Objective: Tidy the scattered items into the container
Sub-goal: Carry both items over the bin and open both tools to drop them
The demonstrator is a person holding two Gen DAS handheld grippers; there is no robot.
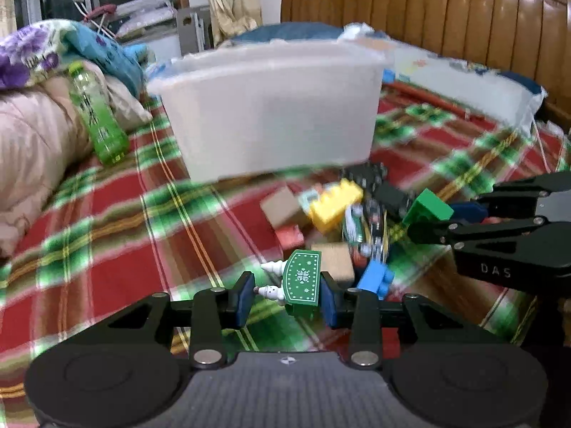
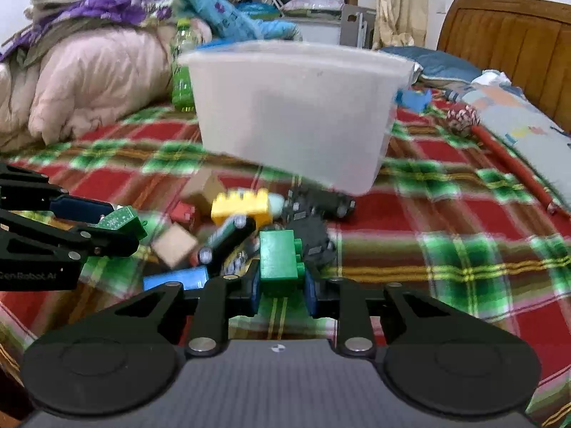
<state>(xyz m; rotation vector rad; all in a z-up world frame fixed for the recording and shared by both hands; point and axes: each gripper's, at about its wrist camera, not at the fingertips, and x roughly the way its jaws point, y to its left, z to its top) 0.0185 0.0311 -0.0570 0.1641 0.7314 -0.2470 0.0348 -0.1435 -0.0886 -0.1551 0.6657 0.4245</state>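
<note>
Now left fingers point(image 1: 249, 296) clamp the green snowflake toy point(image 1: 301, 281); right fingers point(image 2: 254, 287) clamp the green brick point(image 2: 278, 260).

A translucent plastic storage box point(image 1: 264, 107) stands on the plaid bedspread point(image 1: 107, 221); the heap of plastic building bricks point(image 1: 337, 205) lies before it, a green drink bottle point(image 1: 98, 114) to its left.

Motion blur smears the translucent white plastic storage bin point(image 1: 266, 110) and red-and-green plaid bedspread point(image 1: 117, 221); the bin's frosted walls hide any contents. Dark cylindrical pieces point(image 2: 228, 239) in the toy pile stay unidentifiable.
</note>
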